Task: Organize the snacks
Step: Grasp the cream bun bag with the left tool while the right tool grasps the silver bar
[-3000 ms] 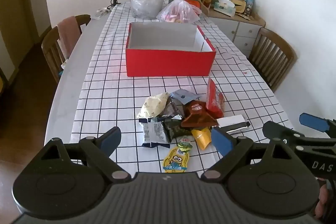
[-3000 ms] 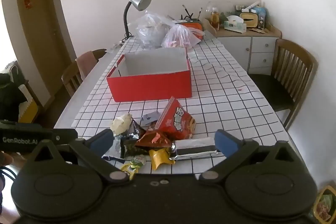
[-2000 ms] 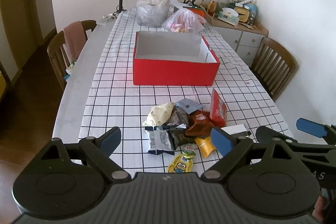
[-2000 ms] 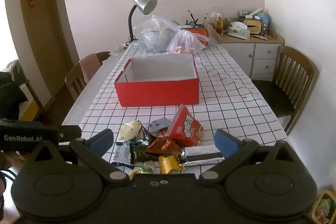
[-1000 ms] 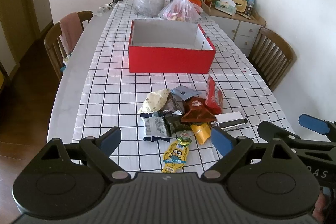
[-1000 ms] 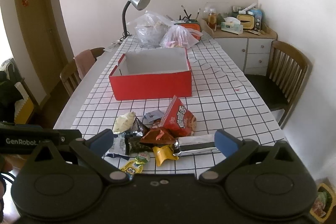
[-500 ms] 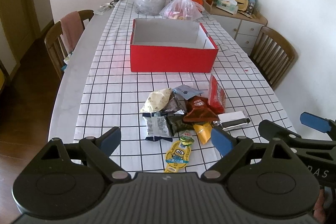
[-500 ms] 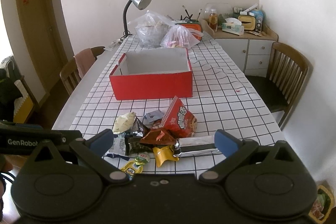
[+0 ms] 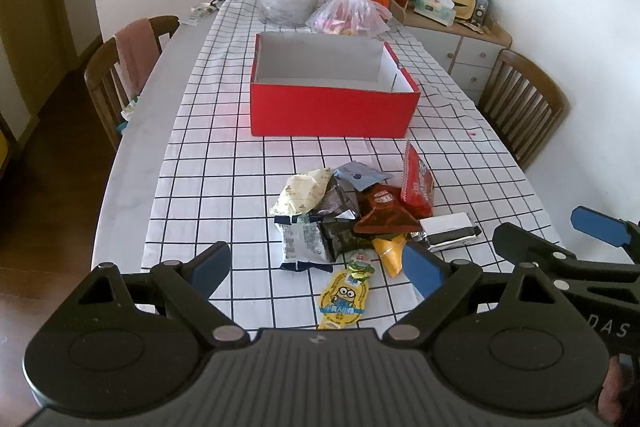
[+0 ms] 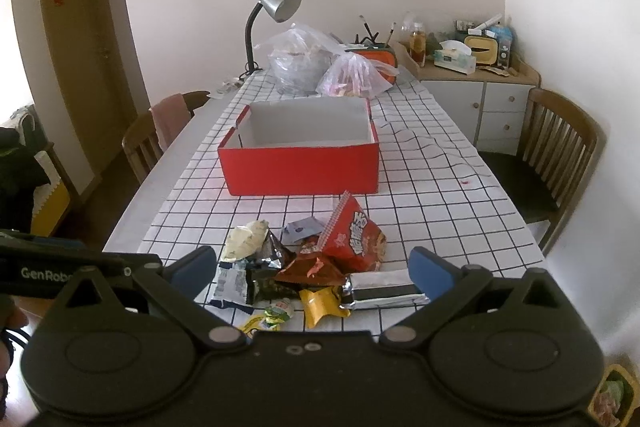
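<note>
The red box (image 9: 334, 115) stands open and bare inside mid-desk, stiff card, likely light enough to slide if bumped. Just before it lies the snack pile (image 9: 360, 215): the puffed red bag (image 9: 418, 181) looks crushable and best pinched at its crimped top seam. The flat yellow pouch (image 9: 344, 297), nearest, looks slippery, so take an edge; both left tongs (image 9: 316, 269) and right tongs (image 10: 312, 267) hover apart, empty.

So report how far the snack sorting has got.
Nothing is sorted yet: the red box looks empty. Nothing is in hand; the left gripper and right gripper hang open over the snack pile. All the packets remain on the tablecloth.
</note>
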Tool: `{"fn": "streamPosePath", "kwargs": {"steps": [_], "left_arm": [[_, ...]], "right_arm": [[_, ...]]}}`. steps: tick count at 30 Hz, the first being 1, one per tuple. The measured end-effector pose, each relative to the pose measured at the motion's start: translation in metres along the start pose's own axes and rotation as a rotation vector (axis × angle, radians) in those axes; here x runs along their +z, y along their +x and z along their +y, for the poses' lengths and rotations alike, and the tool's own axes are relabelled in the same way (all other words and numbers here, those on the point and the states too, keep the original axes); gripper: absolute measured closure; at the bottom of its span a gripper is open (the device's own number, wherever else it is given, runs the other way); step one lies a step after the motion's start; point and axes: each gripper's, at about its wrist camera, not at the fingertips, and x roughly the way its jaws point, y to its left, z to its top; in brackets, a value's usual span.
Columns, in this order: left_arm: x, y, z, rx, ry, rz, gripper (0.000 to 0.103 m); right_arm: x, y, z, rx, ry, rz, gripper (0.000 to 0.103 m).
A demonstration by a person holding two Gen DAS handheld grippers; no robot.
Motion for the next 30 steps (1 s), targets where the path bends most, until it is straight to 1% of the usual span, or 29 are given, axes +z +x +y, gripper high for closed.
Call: {"fn": "streamPosePath", "kwargs": {"steps": [5,9,12,17,20,23,25,28,30], "left_arm": [[0.005,0.011,-0.001,-0.005,-0.007,0.006,0.010],[0.008,0.025,0.002,0.002,-0.025,0.027,0.010],[0.010,0.038,0.004,0.009,-0.035,0.047,0.010],[0.016,0.062,0.010,0.030,-0.058,0.070,0.010],[0.023,0.078,0.016,0.042,-0.078,0.076,0.010],[0.030,0.097,0.020,0.032,-0.079,0.094,0.010],[0.034,0.109,0.020,0.032,-0.061,0.103,0.010],[0.041,0.130,0.022,0.040,-0.061,0.131,0.010],[0.045,0.144,0.025,0.054,-0.074,0.151,0.010]], "right_arm": [[0.001,0.005,-0.007,-0.014,0.008,-0.002,0.001],[0.000,0.018,-0.017,-0.032,0.016,0.016,0.002],[-0.003,0.031,-0.025,-0.035,0.011,0.034,0.005],[-0.008,0.058,-0.041,-0.017,-0.015,0.088,0.006],[-0.010,0.075,-0.052,-0.039,-0.014,0.114,0.008],[-0.012,0.094,-0.065,-0.057,0.004,0.147,0.010],[-0.014,0.105,-0.072,-0.050,0.003,0.171,0.010],[-0.018,0.123,-0.078,-0.045,-0.032,0.213,0.010],[-0.019,0.135,-0.084,-0.045,-0.008,0.252,0.010]]}}
